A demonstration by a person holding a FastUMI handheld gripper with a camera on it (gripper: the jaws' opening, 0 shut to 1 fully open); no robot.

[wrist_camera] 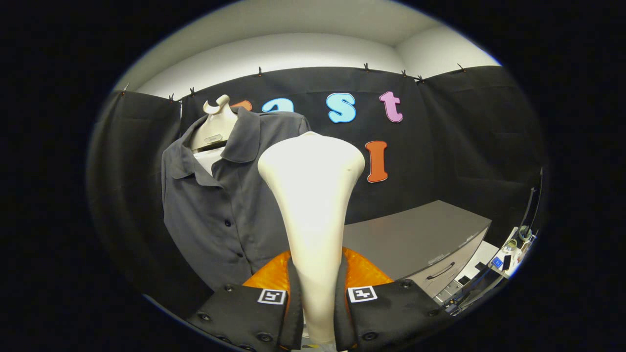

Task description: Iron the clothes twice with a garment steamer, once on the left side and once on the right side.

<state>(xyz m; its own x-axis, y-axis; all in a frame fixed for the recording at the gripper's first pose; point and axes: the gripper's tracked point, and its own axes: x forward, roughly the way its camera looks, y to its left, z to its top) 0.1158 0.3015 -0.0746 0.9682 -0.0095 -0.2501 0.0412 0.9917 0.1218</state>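
Observation:
A cream garment steamer (313, 195) stands upright between my fingers, its narrow handle clamped by both and its wide head rising above them. My gripper (318, 303) is shut on that handle. A dark grey button-up shirt (215, 205) hangs on a cream mannequin bust (215, 127) beyond the fingers and to their left, its collar open and its button line facing me. The steamer head sits to the right of the shirt's front, apart from the cloth, and hides part of the shirt's right shoulder.
A grey cabinet (420, 239) with a dark drawer handle stands to the right of the shirt, behind the steamer. Past its right end lies a cluttered area with small items (508, 254).

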